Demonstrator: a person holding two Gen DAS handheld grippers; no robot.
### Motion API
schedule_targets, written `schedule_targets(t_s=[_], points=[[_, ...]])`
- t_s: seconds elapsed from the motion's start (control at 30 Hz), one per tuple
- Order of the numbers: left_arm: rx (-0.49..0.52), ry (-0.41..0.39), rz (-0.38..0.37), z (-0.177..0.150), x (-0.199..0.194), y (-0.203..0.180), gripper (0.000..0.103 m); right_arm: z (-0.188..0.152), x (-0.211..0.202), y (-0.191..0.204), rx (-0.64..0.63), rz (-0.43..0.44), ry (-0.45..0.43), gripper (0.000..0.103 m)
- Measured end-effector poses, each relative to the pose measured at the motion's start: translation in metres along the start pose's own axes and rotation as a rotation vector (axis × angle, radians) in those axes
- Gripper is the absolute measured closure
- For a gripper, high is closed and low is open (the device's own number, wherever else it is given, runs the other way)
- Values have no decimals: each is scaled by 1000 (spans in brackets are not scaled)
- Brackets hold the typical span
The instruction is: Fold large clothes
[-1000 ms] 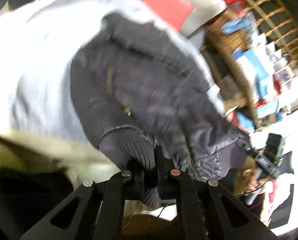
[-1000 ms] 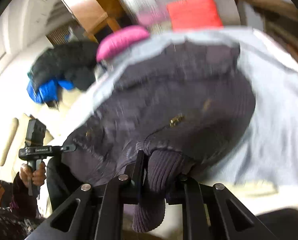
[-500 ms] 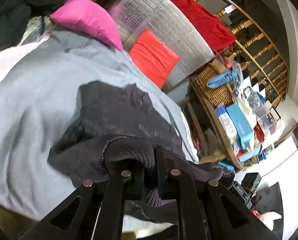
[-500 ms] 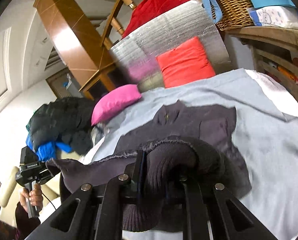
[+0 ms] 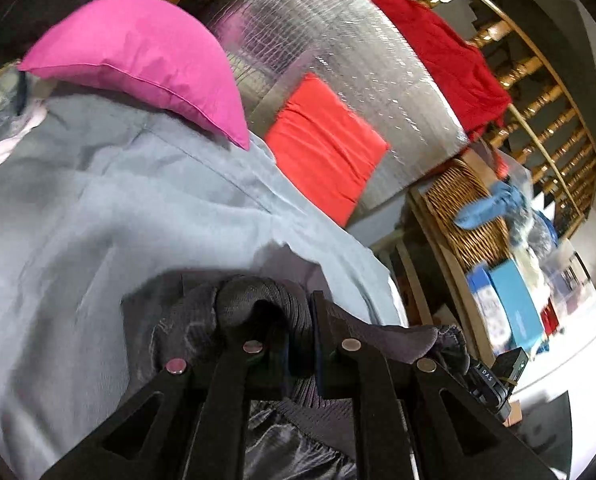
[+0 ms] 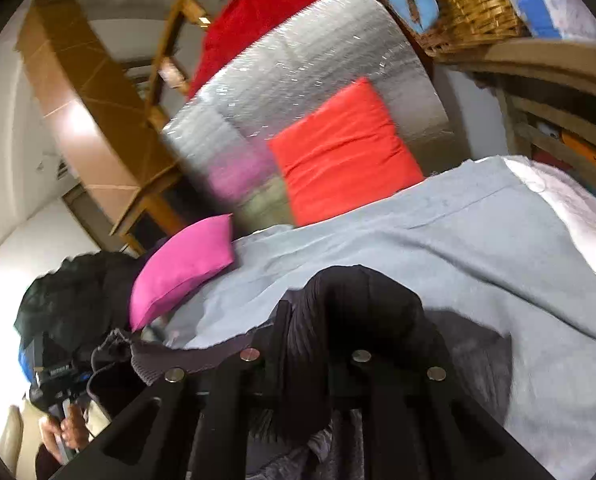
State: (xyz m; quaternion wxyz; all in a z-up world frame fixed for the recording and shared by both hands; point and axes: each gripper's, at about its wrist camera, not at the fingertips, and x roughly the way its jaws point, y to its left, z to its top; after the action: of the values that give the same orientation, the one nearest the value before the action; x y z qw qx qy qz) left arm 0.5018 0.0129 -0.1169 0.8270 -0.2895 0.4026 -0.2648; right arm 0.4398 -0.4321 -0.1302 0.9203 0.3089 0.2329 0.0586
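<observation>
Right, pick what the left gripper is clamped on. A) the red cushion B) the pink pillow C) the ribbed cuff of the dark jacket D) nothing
C: the left gripper is shut on the ribbed cuff of the dark jacket, well short of the pink pillow and red cushion.

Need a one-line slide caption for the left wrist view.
Left gripper clamped on a dark jacket's ribbed cuff above a grey bedsheet, pink pillow behind.

Grey sheet (image 5: 98,208) lies open mid-bed; pink pillow (image 5: 138,60) and red cushion (image 5: 325,148) block its far edge
</observation>
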Motion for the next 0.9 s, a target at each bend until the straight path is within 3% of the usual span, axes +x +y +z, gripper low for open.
schedule_targets(t_s=[0.13, 0.3, 0.37, 0.43, 0.47, 0.53, 0.57, 0.6, 0.63, 0.67, 0.73, 0.9], points=[[-17, 11, 26, 22, 57, 28, 94, 18, 58, -29, 76, -63, -7, 89], [-21, 56, 79, 22, 116, 65, 93, 13, 116, -73, 145, -151, 26, 89], [-75, 67, 85, 19, 131, 87, 90, 8, 122, -105, 257, -199, -7, 89], [-145, 73, 65, 13, 139, 107, 90, 2, 120, -153, 480, -139, -28, 88], [-179, 76, 43, 10, 140, 115, 90, -3, 115, -175, 602, -97, -43, 82], [-219, 62, -6, 6, 133, 120, 87, -10, 98, -201, 738, 0, -93, 49], [-218, 35, -24, 4, 125, 117, 73, -11, 87, -203, 738, 4, -118, 22], [-211, -9, -24, 3, 114, 113, 60, -7, 75, -200, 697, -2, -145, 19], [-200, -72, -10, 1, 99, 106, 32, -1, 67, -193, 630, -5, -151, 19], [-187, -130, 8, -2, 83, 98, 19, 5, 62, -181, 551, -22, -129, 19], [-166, -177, 12, -10, 60, 85, 19, 16, 60, -149, 378, -50, -41, 19], [-193, -145, 107, -60, 13, 64, 19, 17, 94, -42, -18, -85, 234, 19]])
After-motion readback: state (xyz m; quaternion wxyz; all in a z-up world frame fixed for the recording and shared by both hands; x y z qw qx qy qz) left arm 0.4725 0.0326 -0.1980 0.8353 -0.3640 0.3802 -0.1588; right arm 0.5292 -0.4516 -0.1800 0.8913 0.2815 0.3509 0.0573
